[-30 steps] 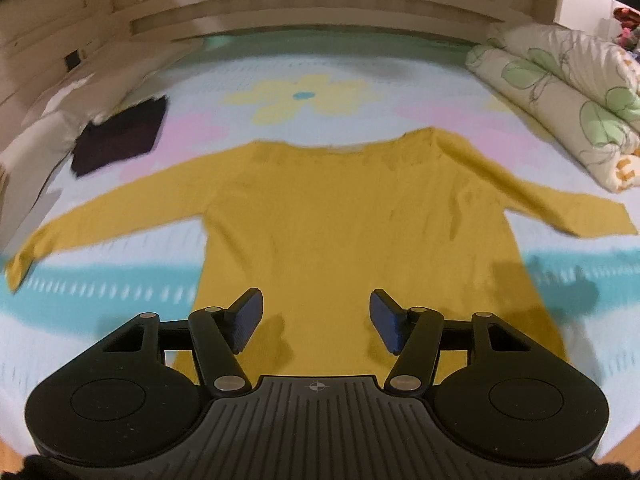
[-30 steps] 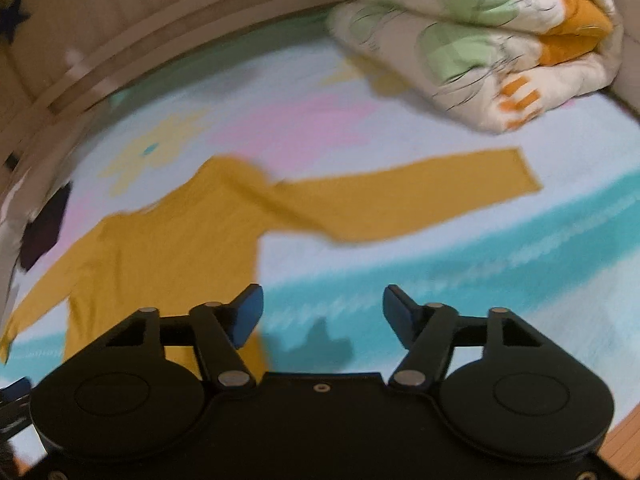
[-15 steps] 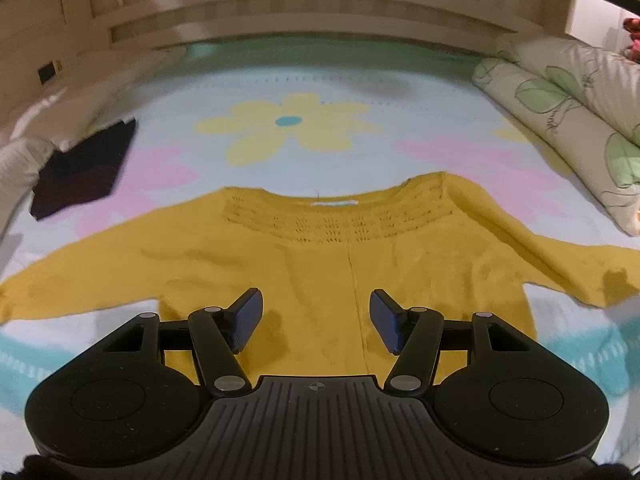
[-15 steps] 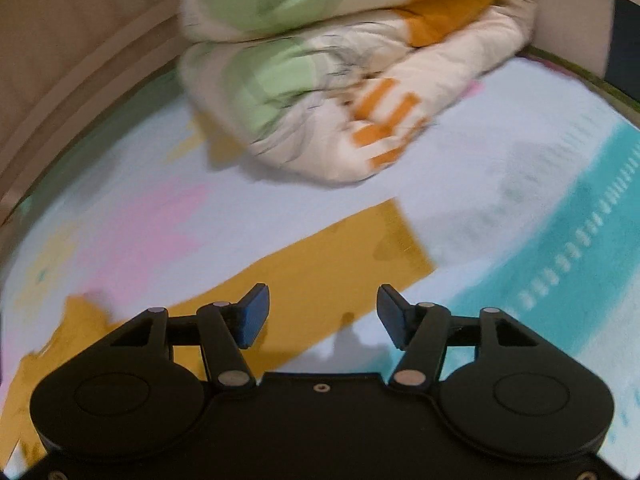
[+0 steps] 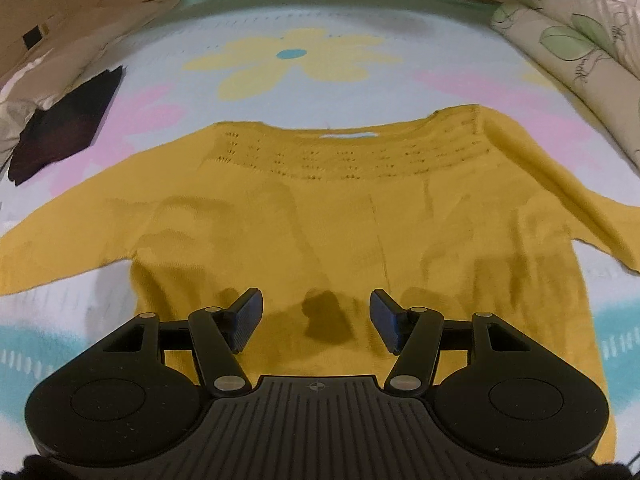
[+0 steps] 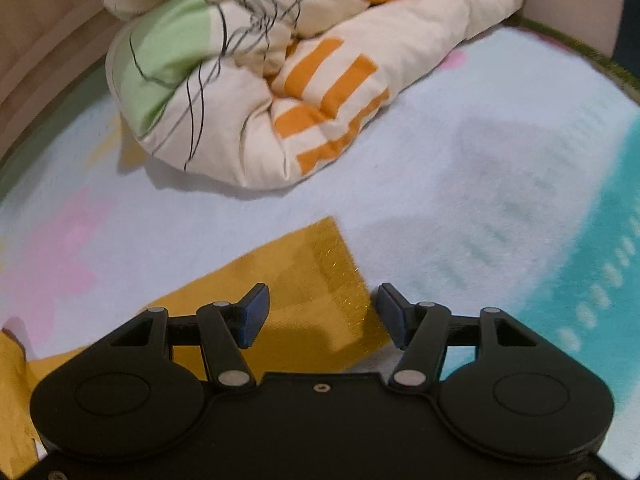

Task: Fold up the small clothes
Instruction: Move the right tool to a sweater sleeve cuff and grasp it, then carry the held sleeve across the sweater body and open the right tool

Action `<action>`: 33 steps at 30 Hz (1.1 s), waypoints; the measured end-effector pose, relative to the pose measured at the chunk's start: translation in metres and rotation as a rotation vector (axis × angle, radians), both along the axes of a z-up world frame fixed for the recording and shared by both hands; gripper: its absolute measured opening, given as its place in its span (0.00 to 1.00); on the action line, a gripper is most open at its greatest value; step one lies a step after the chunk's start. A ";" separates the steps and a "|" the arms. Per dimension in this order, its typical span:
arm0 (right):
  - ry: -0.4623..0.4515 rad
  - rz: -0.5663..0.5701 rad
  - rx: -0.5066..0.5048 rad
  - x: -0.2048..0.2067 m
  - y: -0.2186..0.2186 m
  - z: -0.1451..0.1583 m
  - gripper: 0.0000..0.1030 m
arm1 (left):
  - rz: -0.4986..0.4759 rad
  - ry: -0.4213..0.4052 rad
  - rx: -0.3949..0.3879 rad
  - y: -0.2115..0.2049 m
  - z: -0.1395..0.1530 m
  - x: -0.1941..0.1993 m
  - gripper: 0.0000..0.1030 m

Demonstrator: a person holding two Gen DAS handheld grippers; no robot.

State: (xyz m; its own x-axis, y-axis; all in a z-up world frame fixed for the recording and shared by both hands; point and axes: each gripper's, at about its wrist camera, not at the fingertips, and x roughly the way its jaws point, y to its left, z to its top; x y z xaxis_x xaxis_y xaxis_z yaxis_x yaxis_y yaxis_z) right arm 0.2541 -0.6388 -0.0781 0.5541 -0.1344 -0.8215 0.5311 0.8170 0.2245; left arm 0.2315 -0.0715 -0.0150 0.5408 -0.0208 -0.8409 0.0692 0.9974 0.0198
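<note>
A mustard-yellow knit sweater point(image 5: 340, 220) lies flat on the bed, neckline away from me, both sleeves spread out sideways. My left gripper point(image 5: 316, 320) is open and empty, low over the sweater's lower middle. In the right wrist view the cuff end of the right sleeve point(image 6: 320, 280) lies on the blanket. My right gripper point(image 6: 324, 316) is open and empty, just above that cuff, its fingers on either side of it.
The bed has a pale blue blanket point(image 5: 360, 88) with flower prints and teal bands. A rolled quilt point(image 6: 256, 92) lies just beyond the sleeve cuff, also seen at the right edge of the left view point(image 5: 580, 52). A dark folded garment point(image 5: 64, 128) lies far left by a pillow.
Both grippers have moved forward and lower. The left has closed in over the sweater's body. The right has swung right along the sleeve to its cuff. Both stay open.
</note>
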 end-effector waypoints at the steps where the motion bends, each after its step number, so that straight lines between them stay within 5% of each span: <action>1: -0.007 0.022 -0.012 0.001 0.002 0.000 0.58 | 0.002 0.003 0.002 0.001 -0.001 0.000 0.56; 2: -0.017 0.042 -0.026 0.001 0.004 -0.001 0.53 | 0.002 0.003 0.004 0.000 -0.001 0.001 0.56; 4: -0.037 0.078 0.003 0.001 0.002 0.001 0.12 | -0.002 0.001 0.009 -0.002 -0.001 0.002 0.56; 8: -0.078 0.134 -0.079 0.002 0.005 0.026 0.11 | -0.021 -0.024 0.013 -0.007 0.004 -0.001 0.56; 12: -0.103 0.026 -0.188 -0.001 -0.013 0.050 0.10 | -0.044 -0.052 0.031 -0.012 0.008 -0.002 0.56; 19: -0.130 0.024 -0.204 0.004 0.007 0.073 0.10 | -0.019 -0.058 0.022 -0.004 0.017 0.004 0.56; 27: -0.306 0.195 -0.101 0.026 0.102 0.160 0.10 | 0.054 -0.089 -0.018 0.031 0.040 0.004 0.56; 33: -0.397 0.414 -0.013 0.052 0.223 0.224 0.11 | 0.107 -0.102 -0.035 0.066 0.052 0.002 0.56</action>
